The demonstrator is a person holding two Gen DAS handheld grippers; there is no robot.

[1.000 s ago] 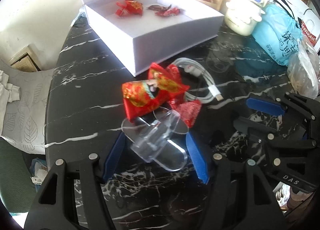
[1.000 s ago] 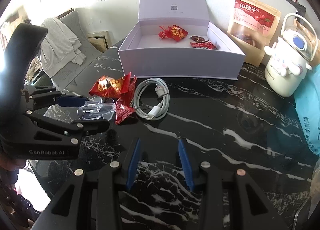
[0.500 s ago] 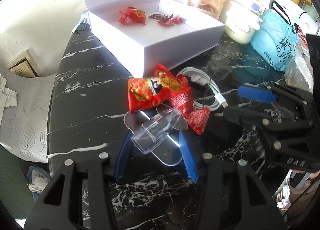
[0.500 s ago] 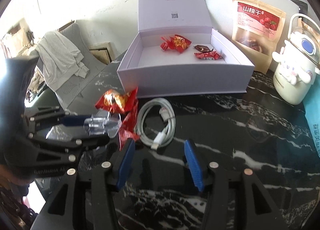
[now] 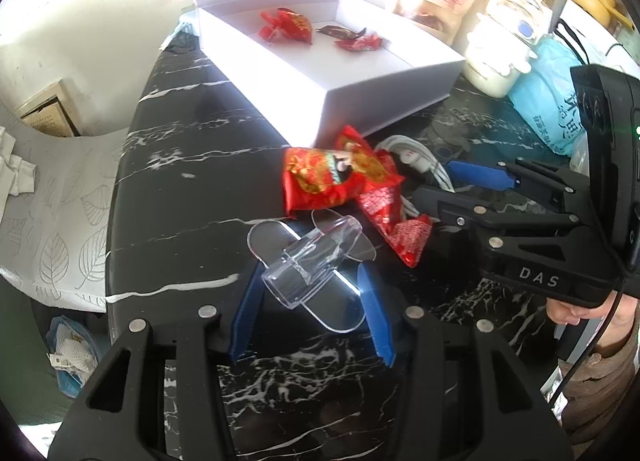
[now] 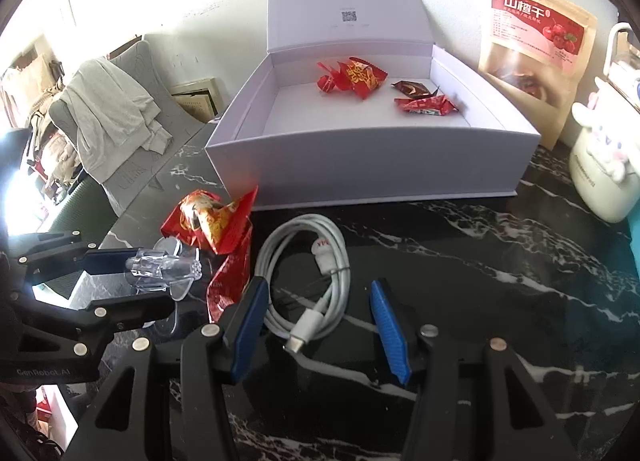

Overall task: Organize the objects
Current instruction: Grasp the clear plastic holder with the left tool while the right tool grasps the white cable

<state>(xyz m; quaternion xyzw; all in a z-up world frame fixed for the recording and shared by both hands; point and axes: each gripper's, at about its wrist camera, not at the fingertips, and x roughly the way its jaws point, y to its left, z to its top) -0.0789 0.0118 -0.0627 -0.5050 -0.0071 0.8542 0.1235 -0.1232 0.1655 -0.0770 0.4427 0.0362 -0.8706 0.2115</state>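
The clear plastic piece (image 5: 312, 265), resting on the table (image 5: 188, 197) a second ago between wide-spread blue fingers, is now clamped by the left gripper (image 5: 310, 311) and seems to be raised off the surface, though the reflection makes this hard to judge. The right gripper (image 6: 320, 319) has been moved forward and its jaws opened wider, so that the plug end of the white cable (image 6: 316, 273) now lies between its fingers. The white box (image 6: 372, 157) is now seen from nearer by both cameras.

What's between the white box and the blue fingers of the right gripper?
The coiled white cable lies there on the black table, shown in the right wrist view, before the white box.
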